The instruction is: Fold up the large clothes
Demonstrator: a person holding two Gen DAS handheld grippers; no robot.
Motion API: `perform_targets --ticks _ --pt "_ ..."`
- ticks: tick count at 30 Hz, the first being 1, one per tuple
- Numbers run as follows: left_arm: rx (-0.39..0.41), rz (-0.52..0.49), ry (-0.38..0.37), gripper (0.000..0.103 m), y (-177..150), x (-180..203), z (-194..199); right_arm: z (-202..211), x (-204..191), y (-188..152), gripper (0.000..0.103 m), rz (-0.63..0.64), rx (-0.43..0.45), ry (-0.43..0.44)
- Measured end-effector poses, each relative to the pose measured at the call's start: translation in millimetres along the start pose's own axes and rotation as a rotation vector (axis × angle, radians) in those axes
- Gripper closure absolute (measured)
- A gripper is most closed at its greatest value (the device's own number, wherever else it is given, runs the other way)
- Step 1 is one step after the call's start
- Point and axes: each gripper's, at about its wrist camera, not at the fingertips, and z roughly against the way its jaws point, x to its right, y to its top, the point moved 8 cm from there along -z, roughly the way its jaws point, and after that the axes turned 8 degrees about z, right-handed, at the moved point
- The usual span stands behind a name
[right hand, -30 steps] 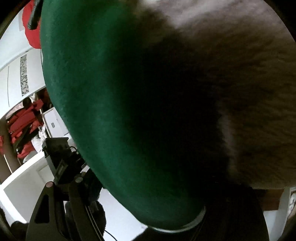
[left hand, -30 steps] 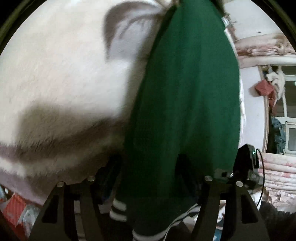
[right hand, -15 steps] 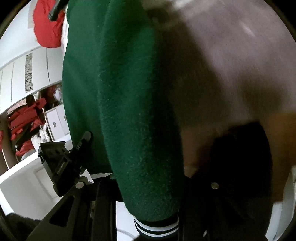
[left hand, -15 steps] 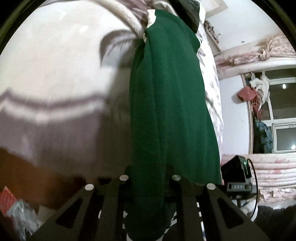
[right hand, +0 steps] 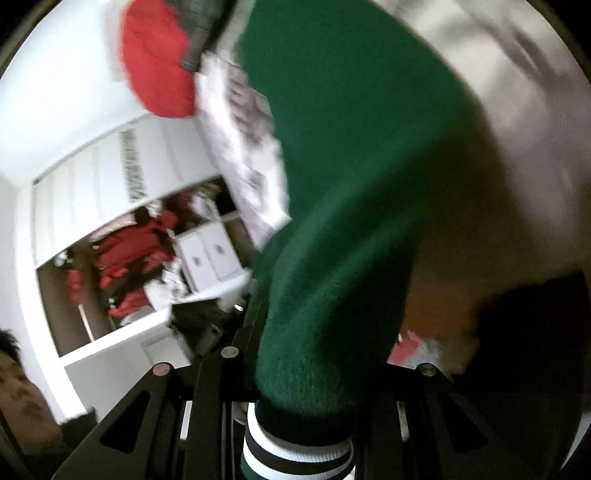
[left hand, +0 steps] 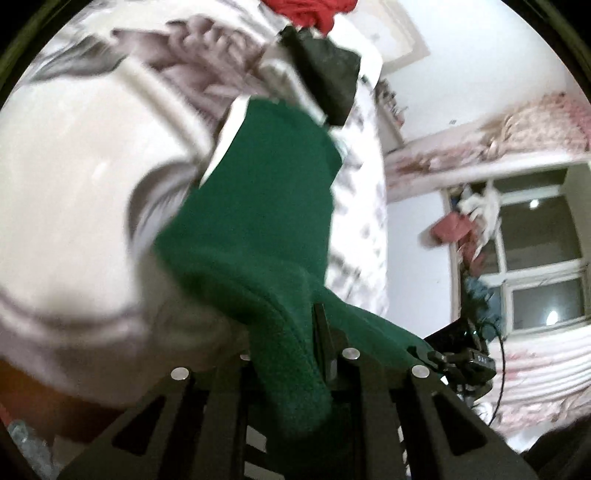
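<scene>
A: Start with the biggest thing: the bed (left hand: 74, 177) with its pale patterned cover runs away from both tools, and the green sweater (left hand: 266, 206) lies along it, long axis pointing straight out from the grippers toward that red cloth (left hand: 314, 11) at the far end

B: So each hand has 1 end of the near edge?

A: Looks so. The left gripper (left hand: 291, 354) has its 2 fingers closed in tight on a thick fold of green, and the right gripper (right hand: 295, 373) is clamped on the fabric just above the striped cuff (right hand: 291, 454)

B: Which one is nearer the garment?

A: Neither, I'd say; both are buried in it, cloth right up against each lens. The rest stretches ahead and seems partly lifted off the cover

B: Then the fold goes forward?

A: My guess: carry the near edge along that axis, both hands together, or it skews
</scene>
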Motion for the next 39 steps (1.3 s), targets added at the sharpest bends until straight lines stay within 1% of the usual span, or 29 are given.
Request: perform_targets --ticks 2,4,6,8,10,12,15,17,20,21,22,23,25,26,27,28,30,31,32,33,34,35,36,37,38,39 --pt "0.023 -0.024 -0.015 0.093 35.9 17.5 -17.2 -4.6 -19.7 42.9 0.078 0.050 0.043 0.001" --pt "0.045 -0.047 -0.025 0.093 70.8 32.3 -36.5 0.8 -29.4 85.9 0.078 0.088 0.091 0.005" --pt "0.049 -0.050 -0.027 0.093 101.0 39.1 -55.7 11.1 -33.6 123.5 0.079 0.091 0.125 0.013" --pt "0.047 -0.058 -0.026 0.093 128.3 45.6 -76.5 3.7 -38.5 166.2 0.079 0.093 0.165 0.009" --pt "0.042 -0.036 -0.019 0.093 156.2 40.8 -95.6 -0.1 -33.6 212.3 0.079 0.069 0.174 0.012" --pt "0.023 -0.008 0.008 0.093 182.2 31.1 -122.0 -10.1 -30.6 257.1 0.079 0.053 0.188 -0.019" --pt "-0.017 0.052 0.059 0.092 208.3 12.9 -152.8 -32.2 -13.3 298.8 0.079 -0.025 0.181 -0.033" --pt "-0.049 0.109 0.098 0.091 217.3 0.3 -166.3 -46.1 -3.1 322.9 0.078 -0.084 0.157 -0.034" --pt "-0.097 0.208 0.114 0.088 223.0 -14.2 -175.5 -57.2 17.5 341.7 0.072 -0.170 0.137 0.005" --pt "-0.112 0.238 0.101 0.087 223.6 -17.5 -176.5 -58.8 22.6 346.9 0.069 -0.204 0.137 0.025" --pt "-0.118 0.260 0.071 0.085 223.2 -18.2 -174.9 -59.4 26.6 351.9 0.066 -0.239 0.140 0.059" --pt "-0.119 0.276 0.051 0.082 222.9 -17.8 -172.4 -58.8 28.7 350.4 0.062 -0.248 0.146 0.077" --pt "-0.125 0.308 -0.004 0.077 220.5 -15.0 -168.6 -53.5 25.9 356.1 0.034 -0.251 0.177 0.133" --pt "-0.122 0.310 -0.026 0.073 220.1 -12.1 -166.3 -50.1 23.7 357.0 0.029 -0.250 0.187 0.160" --pt "-0.114 0.302 -0.038 0.073 219.9 -10.0 -164.3 -47.9 18.5 359.1 0.025 -0.234 0.193 0.168" --pt "-0.107 0.288 -0.042 0.072 220.1 -8.7 -163.4 -46.7 16.0 358.5 0.025 -0.212 0.191 0.158" --pt "-0.105 0.266 -0.050 0.068 221.6 -6.9 -163.9 -46.2 12.2 357.1 0.024 -0.151 0.180 0.102" --pt "-0.102 0.267 -0.080 0.054 222.7 -2.2 -163.0 -45.6 8.1 356.0 0.024 -0.112 0.173 0.062" --pt "-0.093 0.286 -0.141 0.035 223.8 1.7 -160.3 -45.6 5.7 356.1 0.023 -0.096 0.170 0.047" --pt "-0.077 0.315 -0.205 0.029 226.4 6.0 -155.6 -45.7 2.3 356.9 0.020 -0.081 0.165 0.041" --pt "-0.056 0.342 -0.261 0.026 229.5 11.2 -149.1 -44.7 -2.3 358.6 0.016 -0.078 0.163 0.061" --pt "-0.039 0.348 -0.285 0.026 232.9 14.0 -144.4 -42.2 -5.4 361.2 0.015 -0.083 0.166 0.092" --pt "-0.015 0.338 -0.293 0.026 237.2 16.7 -138.4 -38.3 -7.4 365.0 0.014 -0.086 0.175 0.122" --pt "0.022 0.314 -0.290 0.026 242.3 18.9 -131.4 -33.8 -12.1 370.3 0.014 -0.085 0.190 0.145" --pt "0.056 0.292 -0.272 0.026 246.4 20.1 -126.3 -28.6 -16.1 375.9 0.014 -0.072 0.208 0.149" --pt "0.094 0.261 -0.229 0.026 251.0 19.5 -120.8 -23.7 -17.6 380.1 0.014 -0.051 0.228 0.139"
